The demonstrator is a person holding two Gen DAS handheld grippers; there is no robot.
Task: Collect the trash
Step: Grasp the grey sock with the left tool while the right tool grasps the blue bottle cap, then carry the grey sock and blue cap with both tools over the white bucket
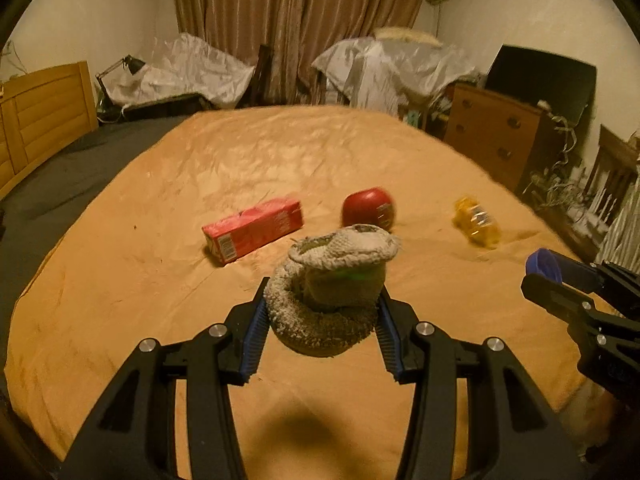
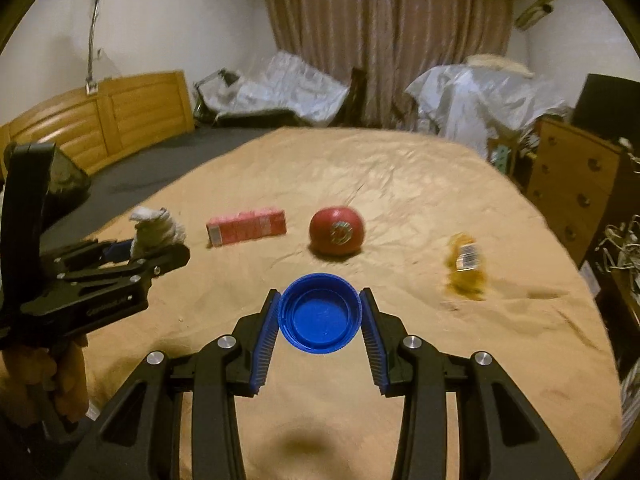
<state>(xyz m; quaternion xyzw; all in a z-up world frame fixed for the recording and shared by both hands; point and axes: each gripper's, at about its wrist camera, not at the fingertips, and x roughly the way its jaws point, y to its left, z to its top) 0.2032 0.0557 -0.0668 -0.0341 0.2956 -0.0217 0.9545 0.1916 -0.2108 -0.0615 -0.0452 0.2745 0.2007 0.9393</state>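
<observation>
My left gripper (image 1: 322,312) is shut on a rolled, dirty grey sock (image 1: 332,292) and holds it above the orange bed cover (image 1: 160,280). The same sock (image 2: 156,230) shows in the right wrist view, in the left gripper (image 2: 132,250) at the left. My right gripper (image 2: 320,316) is shut on a blue bottle cap (image 2: 320,314), its hollow side facing the camera. In the left wrist view the right gripper (image 1: 548,276) comes in from the right with the cap (image 1: 544,266). On the cover lie a red carton (image 1: 252,228), a red apple (image 1: 370,208) and a yellow wrapper (image 1: 478,222).
A wooden headboard (image 2: 100,120) stands at the left and a wooden drawer chest (image 1: 492,132) at the right of the bed. Plastic-covered furniture (image 1: 180,72) and brown curtains (image 1: 300,20) fill the back. A hand (image 2: 48,380) grips the left gripper's handle.
</observation>
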